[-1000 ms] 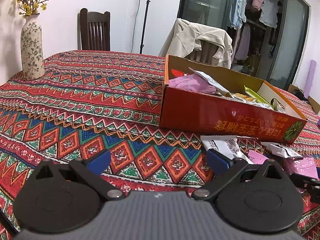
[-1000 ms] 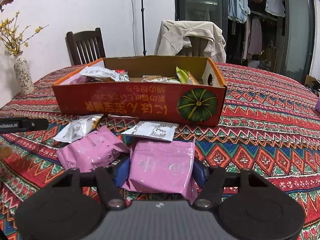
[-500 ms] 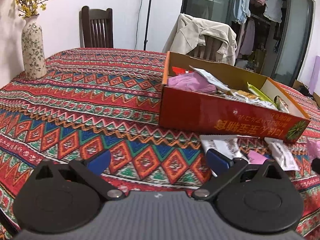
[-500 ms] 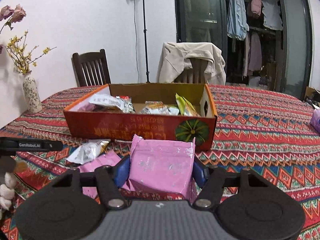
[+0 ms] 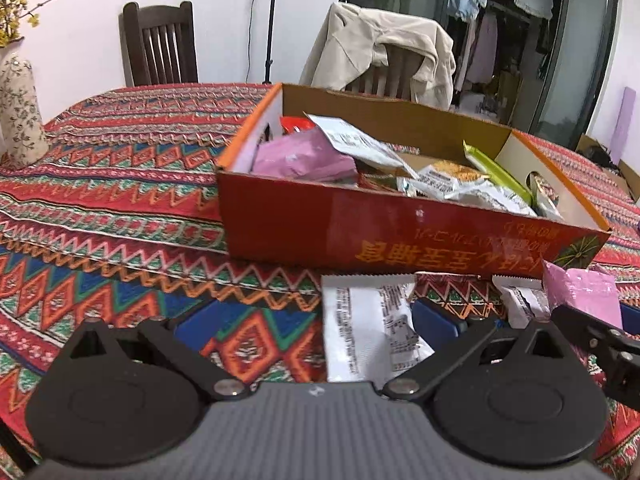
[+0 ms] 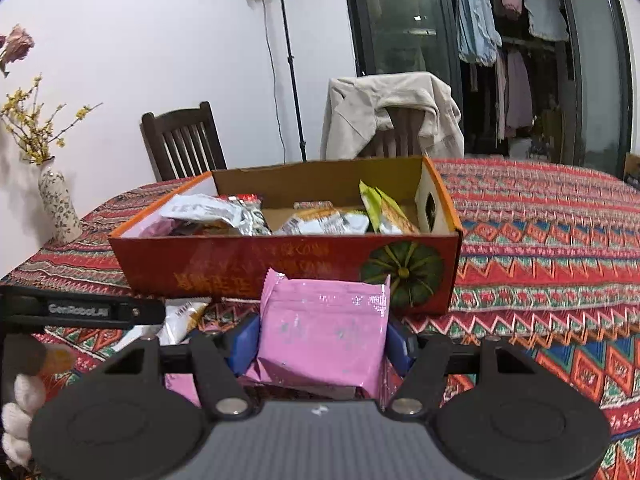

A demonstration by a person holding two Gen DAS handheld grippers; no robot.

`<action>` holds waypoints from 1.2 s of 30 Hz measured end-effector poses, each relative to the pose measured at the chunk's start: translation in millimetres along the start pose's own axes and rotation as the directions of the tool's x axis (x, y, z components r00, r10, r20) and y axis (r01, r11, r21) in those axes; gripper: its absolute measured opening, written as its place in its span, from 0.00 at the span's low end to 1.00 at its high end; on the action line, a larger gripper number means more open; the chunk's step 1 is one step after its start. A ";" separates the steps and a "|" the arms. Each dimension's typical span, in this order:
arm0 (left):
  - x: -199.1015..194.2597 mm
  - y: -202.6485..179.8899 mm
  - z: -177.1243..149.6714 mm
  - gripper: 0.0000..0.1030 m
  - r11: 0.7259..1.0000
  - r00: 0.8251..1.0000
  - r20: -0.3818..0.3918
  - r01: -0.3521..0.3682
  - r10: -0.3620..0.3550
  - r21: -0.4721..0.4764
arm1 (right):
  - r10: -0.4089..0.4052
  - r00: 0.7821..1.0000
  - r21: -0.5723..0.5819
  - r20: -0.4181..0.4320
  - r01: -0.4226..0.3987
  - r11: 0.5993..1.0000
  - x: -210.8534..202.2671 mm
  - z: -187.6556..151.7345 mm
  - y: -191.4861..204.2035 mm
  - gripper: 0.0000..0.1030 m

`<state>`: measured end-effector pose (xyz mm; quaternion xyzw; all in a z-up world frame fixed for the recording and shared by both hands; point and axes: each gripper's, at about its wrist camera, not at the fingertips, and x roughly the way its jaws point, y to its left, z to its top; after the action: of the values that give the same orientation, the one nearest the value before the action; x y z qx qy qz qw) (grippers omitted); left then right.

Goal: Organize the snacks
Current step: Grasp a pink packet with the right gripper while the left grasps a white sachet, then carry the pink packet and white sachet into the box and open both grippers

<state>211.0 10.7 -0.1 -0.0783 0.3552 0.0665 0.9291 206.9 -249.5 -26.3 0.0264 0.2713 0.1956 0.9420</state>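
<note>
Right now the right gripper (image 6: 322,342) is clamped partway closed on a pink snack packet (image 6: 324,332), its blue pads pressing the packet's two side edges, and the packet stands upright off the tablecloth (image 6: 540,276). Straight ahead of it, just beyond the packet's top edge, lies the red cardboard box (image 6: 248,268), its long side broadside to the gripper, so the carry probably goes forward and over that near wall. Left of the box's front, the left gripper (image 5: 316,326) hangs wide open and empty over a white packet (image 5: 360,332) on the cloth.
</note>
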 end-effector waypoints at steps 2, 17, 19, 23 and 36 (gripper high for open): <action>6.3 -3.5 -0.7 1.00 1.000 1.000 -0.014 0.006 -0.006 0.000 | 0.007 1.000 0.012 0.002 -0.007 1.000 -0.3 -0.6 -2.4 0.62; 4.6 -16.9 -8.4 0.48 0.995 0.999 0.020 0.043 -0.045 0.090 | 0.005 1.000 -0.011 0.008 -0.005 1.000 -0.1 -5.6 1.8 0.62; 1.2 -15.8 -8.7 0.47 0.995 0.998 0.023 0.055 -0.057 0.084 | 0.004 1.000 -0.016 0.013 -0.003 1.000 -0.7 -6.2 3.1 0.62; -9.4 -12.7 -9.0 0.47 0.994 0.996 0.042 0.074 -0.078 0.086 | 0.012 0.999 -0.015 0.030 -0.012 1.000 -3.1 -6.0 3.5 0.62; -52.3 -9.1 24.4 0.47 0.987 0.975 0.182 0.109 -0.129 0.117 | 0.002 0.996 -0.079 0.092 0.005 0.997 -26.2 24.9 20.7 0.62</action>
<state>189.9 2.9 53.8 -0.0431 0.2632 -0.0013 0.9638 192.2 -239.1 11.2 -0.0020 0.2195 0.2042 0.9540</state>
